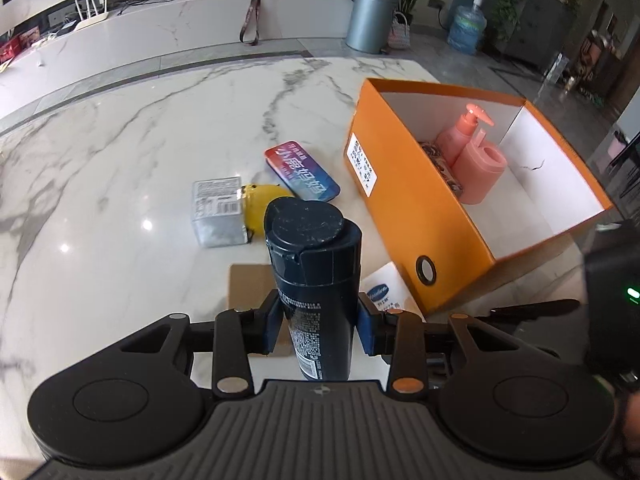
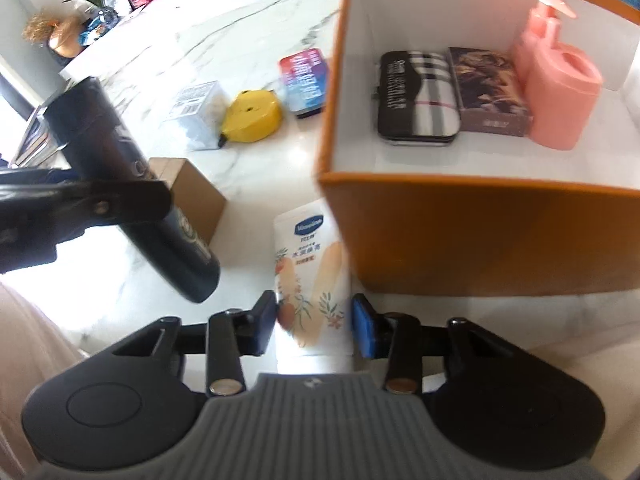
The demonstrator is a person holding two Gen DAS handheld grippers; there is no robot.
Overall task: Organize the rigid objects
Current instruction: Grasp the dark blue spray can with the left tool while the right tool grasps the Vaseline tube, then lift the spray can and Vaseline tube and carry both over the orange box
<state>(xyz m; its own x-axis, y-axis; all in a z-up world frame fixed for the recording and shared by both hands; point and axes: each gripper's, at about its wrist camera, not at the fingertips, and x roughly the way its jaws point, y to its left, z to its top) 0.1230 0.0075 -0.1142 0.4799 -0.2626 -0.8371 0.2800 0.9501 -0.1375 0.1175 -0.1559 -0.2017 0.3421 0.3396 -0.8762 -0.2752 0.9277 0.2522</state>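
Observation:
My left gripper [image 1: 318, 322] is shut on a dark navy bottle [image 1: 316, 276] and holds it above the marble table; the bottle also shows in the right wrist view [image 2: 132, 184], tilted. My right gripper [image 2: 314, 320] is open, its fingers either side of a white Vaseline tube [image 2: 310, 276] lying on the table in front of the orange box [image 2: 480, 236]. The box holds a pink pump bottle [image 2: 556, 88], a plaid case [image 2: 418, 96] and a dark patterned box [image 2: 490, 92].
On the table lie a yellow tape measure [image 2: 252, 116], a red-blue tin [image 1: 302, 170], a clear wrapped box [image 1: 218, 210] and a brown cardboard box [image 2: 192, 196]. A grey bin [image 1: 370, 18] and a water jug [image 1: 466, 26] stand on the floor beyond.

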